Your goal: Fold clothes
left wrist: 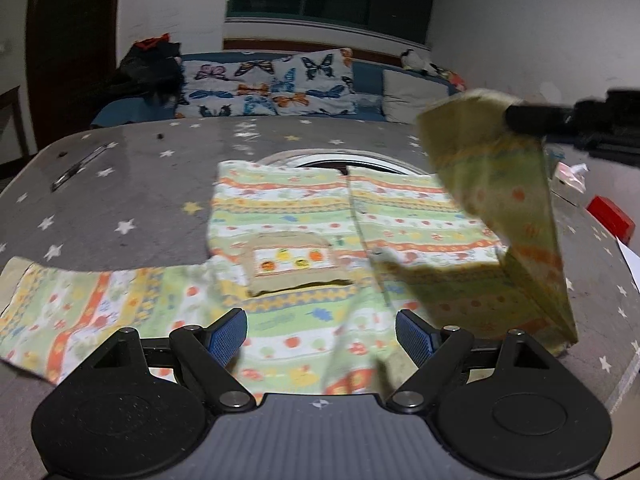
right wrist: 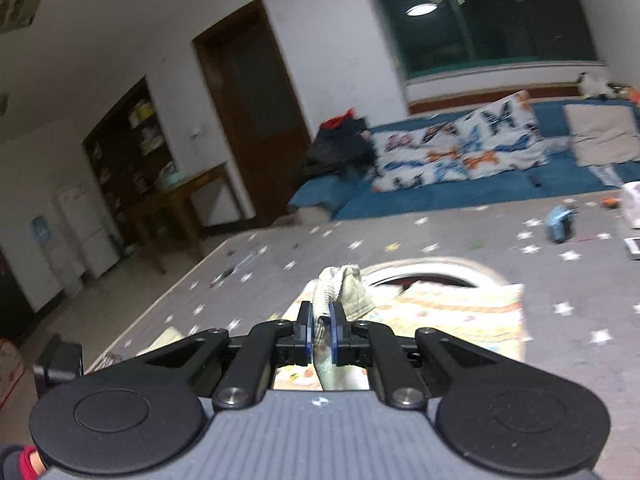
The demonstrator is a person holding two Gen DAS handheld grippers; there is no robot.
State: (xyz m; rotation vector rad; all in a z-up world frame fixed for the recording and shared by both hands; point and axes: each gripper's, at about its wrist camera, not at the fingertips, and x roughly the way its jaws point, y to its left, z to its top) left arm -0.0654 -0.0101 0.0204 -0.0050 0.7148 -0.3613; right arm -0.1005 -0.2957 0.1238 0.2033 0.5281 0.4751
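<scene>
Left gripper (left wrist: 321, 332): jaws spread, empty, above shirt (left wrist: 280, 216).
Right gripper (right wrist: 321, 334): clamped on lifted sleeve (right wrist: 340, 292).

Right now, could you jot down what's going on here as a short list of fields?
garment: green, orange and white striped patterned cotton shirt, spread on the grey star-print table cover
left gripper: fingers open, above the shirt, holding nothing
right gripper: fingers shut on the shirt's sleeve cuff, lifted
fold: sleeve raised, not yet laid down
</scene>
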